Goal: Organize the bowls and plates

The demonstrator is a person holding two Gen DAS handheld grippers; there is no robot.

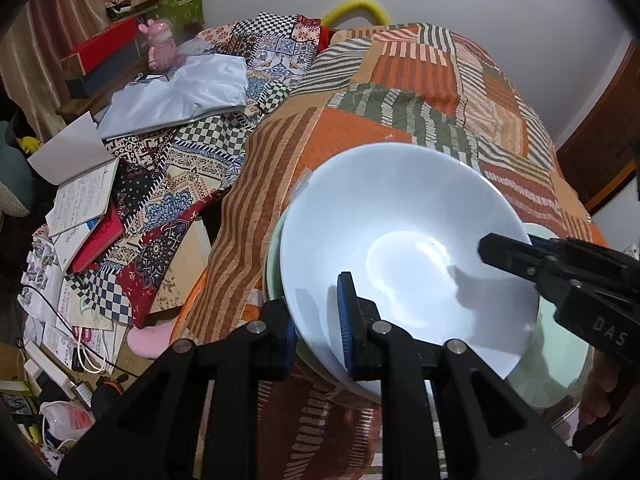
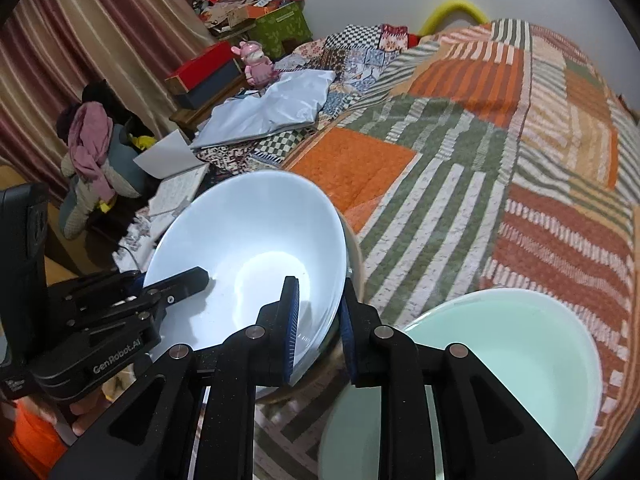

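Both grippers, left [image 1: 318,320] and right [image 2: 318,320], pinch white bowl [image 1: 400,240] rim at 7 and 3 o'clock; uneven lift could slip it onto green bowl [image 2: 500,360].

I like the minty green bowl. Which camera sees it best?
The right wrist view: the green bowl shows its wide-open inside, beside the white bowl. The left wrist view shows only slivers of green behind the white bowl.

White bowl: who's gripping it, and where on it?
Both grippers hold the white bowl by its rim: the left gripper clamps the near-left edge, the right gripper the opposite edge, one finger inside and one outside each.
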